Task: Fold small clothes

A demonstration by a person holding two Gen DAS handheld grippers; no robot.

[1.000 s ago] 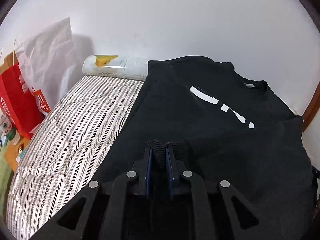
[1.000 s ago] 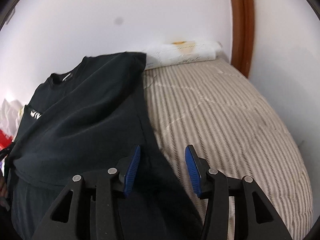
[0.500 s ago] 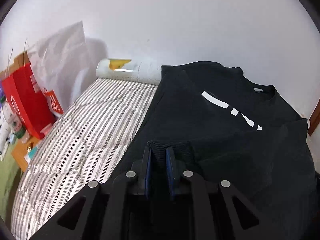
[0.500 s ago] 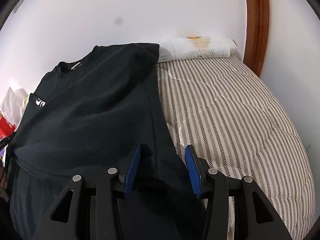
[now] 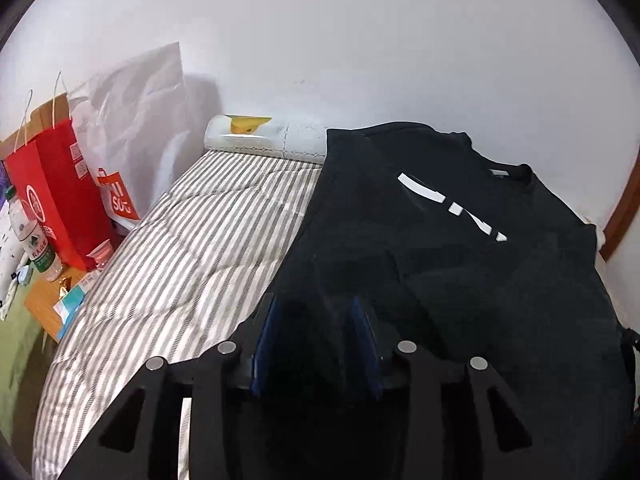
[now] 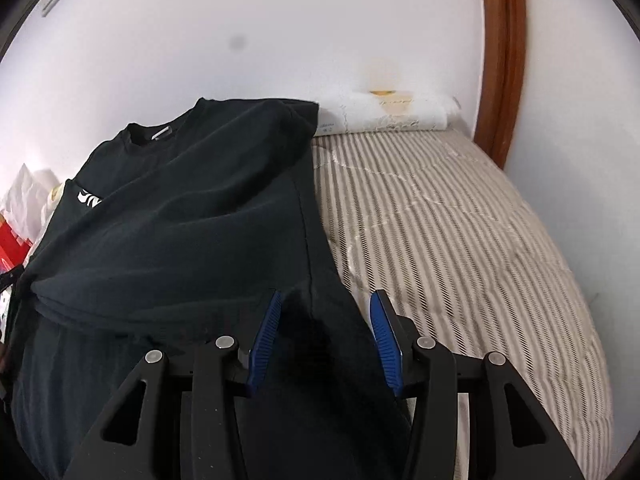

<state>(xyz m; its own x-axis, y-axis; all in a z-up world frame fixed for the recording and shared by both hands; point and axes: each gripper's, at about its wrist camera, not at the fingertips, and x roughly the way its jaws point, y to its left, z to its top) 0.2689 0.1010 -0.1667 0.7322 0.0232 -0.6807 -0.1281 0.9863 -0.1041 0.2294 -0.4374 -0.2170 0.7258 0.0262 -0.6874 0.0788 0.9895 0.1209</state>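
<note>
A black T-shirt (image 5: pixel 460 248) lies spread on a bed covered by a grey-and-white striped quilt (image 5: pixel 200 248), its collar toward the white wall (image 5: pixel 360 40) and a white printed mark across its chest. Its right-hand part is folded in over the body, so that only a scrap of the print shows in the right wrist view.

The left gripper (image 5: pixel 318 320) hangs over the shirt's lower left part, its blue-padded fingers (image 5: pixel 266 328) apart after just opening. Dark cloth lies between and below them, but the black-on-black view does not make clear whether any fold still touches the pads; they do not appear to press on it.

The right gripper (image 6: pixel 326 320) sits at the shirt's right edge with its fingers (image 6: pixel 384 332) also apart, one over the cloth and the other near the bare quilt, the shirt's side seam running between them without being pinched.

A rolled white pillow (image 5: pixel 264 140) with a yellow patch lies against the wall at the head of the bed, touching the shirt's shoulder. Beside the bed stand a red paper bag (image 5: pixel 52 192), a white shopping bag (image 5: pixel 132 120) and a plastic bottle (image 5: pixel 36 240). A brown wooden frame (image 6: pixel 504 60) rises along the wall at the bed's right.
</note>
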